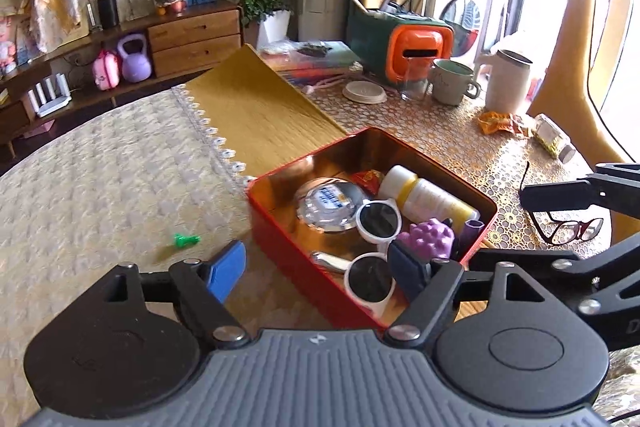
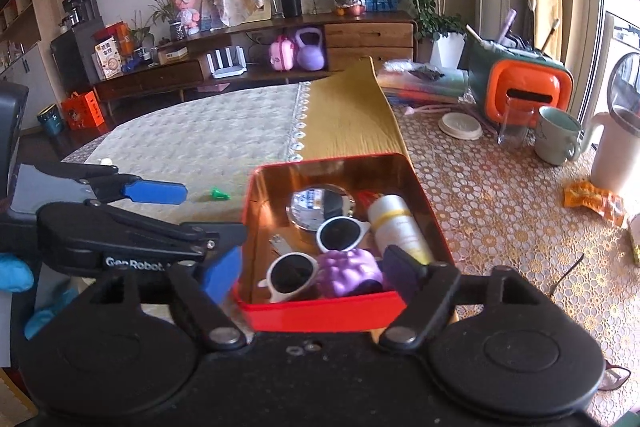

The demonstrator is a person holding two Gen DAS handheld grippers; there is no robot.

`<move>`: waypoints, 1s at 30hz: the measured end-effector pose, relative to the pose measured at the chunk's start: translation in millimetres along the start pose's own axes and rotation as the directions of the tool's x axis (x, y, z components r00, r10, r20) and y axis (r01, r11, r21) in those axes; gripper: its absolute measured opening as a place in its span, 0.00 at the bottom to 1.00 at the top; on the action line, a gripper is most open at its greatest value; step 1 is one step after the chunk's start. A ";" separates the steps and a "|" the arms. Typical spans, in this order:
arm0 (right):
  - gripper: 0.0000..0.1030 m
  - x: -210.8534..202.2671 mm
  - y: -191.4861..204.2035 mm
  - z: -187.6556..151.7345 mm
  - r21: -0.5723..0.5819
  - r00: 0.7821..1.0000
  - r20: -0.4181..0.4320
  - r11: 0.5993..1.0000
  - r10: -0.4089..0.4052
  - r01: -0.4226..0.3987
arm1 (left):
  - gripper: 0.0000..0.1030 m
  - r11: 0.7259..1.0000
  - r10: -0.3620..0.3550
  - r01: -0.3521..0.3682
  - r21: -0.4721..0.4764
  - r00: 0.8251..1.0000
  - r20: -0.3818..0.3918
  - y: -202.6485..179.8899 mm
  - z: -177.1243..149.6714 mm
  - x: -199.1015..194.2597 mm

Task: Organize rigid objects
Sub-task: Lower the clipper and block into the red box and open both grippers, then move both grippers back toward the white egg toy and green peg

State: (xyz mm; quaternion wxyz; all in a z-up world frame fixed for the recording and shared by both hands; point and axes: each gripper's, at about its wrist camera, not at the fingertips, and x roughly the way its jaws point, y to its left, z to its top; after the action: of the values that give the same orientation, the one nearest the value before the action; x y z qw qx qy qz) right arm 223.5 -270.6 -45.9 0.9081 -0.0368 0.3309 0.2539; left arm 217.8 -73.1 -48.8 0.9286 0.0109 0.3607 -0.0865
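A red tin box (image 1: 280, 239) (image 2: 320, 311) sits on the table. In it lie white sunglasses (image 1: 376, 219) (image 2: 340, 231), a white and yellow bottle (image 1: 424, 195) (image 2: 396, 227), a purple grape toy (image 1: 428, 239) (image 2: 348, 271) and a round metal tin (image 1: 328, 203) (image 2: 316, 203). My left gripper (image 1: 320, 267) is open and empty, its fingers straddling the box's near left wall. My right gripper (image 2: 312, 275) is open and empty over the box's near edge. A small green piece (image 1: 185, 239) (image 2: 219, 193) lies on the cloth left of the box. Dark-framed glasses (image 1: 568, 227) lie right of the box.
Behind the box stand an orange and green case (image 1: 400, 47) (image 2: 520, 87), a glass (image 1: 414, 83), a mug (image 1: 452, 81) (image 2: 556, 135), a white jug (image 1: 508, 83), a round lid (image 1: 364, 91) and an orange wrapper (image 1: 502, 123) (image 2: 592, 201). A small jar (image 1: 554, 137) lies at the right.
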 end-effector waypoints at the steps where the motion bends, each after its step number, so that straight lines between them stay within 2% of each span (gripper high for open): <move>1: 0.81 -2.2 3.2 0.7 -0.004 1.000 0.002 1.000 0.001 -0.001 | 0.76 1.000 0.002 -0.002 -0.008 1.000 0.002 3.8 -1.1 -3.9; 6: 0.89 -10.1 20.9 4.0 -0.027 1.000 0.009 1.000 0.005 -0.005 | 0.80 0.999 0.010 -0.010 -0.038 1.000 0.011 22.4 -9.3 -23.4; 10: 0.90 -12.8 37.2 4.9 -0.049 1.000 0.006 0.999 0.005 -0.005 | 0.80 0.998 0.021 -0.020 -0.051 0.999 0.025 38.6 -17.5 -39.0; 12: 0.95 -14.0 45.3 5.6 -0.058 1.000 0.004 0.998 0.005 -0.005 | 0.80 0.998 0.024 -0.023 -0.064 0.999 0.028 46.0 -21.4 -45.3; 16: 0.98 -14.9 62.0 6.4 -0.078 1.000 0.008 0.997 0.005 -0.004 | 0.85 0.996 0.024 -0.021 -0.083 0.999 0.043 62.7 -29.3 -58.1; 19: 1.00 -14.7 73.2 6.1 -0.094 1.000 0.015 0.996 0.008 -0.006 | 0.86 0.996 0.043 -0.038 -0.082 0.997 0.058 76.3 -37.3 -65.5; 23: 1.00 -11.5 89.5 4.5 -0.132 1.000 0.020 0.991 0.008 -0.005 | 1.00 0.992 0.049 -0.041 -0.117 0.997 0.065 100.1 -48.0 -73.3; 30: 1.00 3.0 116.2 5.3 -0.146 0.999 0.016 0.989 0.033 -0.030 | 1.00 0.984 0.089 -0.074 -0.163 0.993 0.083 137.2 -63.9 -86.5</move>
State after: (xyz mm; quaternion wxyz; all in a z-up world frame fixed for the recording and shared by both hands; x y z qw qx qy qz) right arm 172.2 -167.2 -31.8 0.9018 -0.0956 0.3039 0.2919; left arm 135.5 80.5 -43.7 0.9446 -0.0528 0.3235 -0.0196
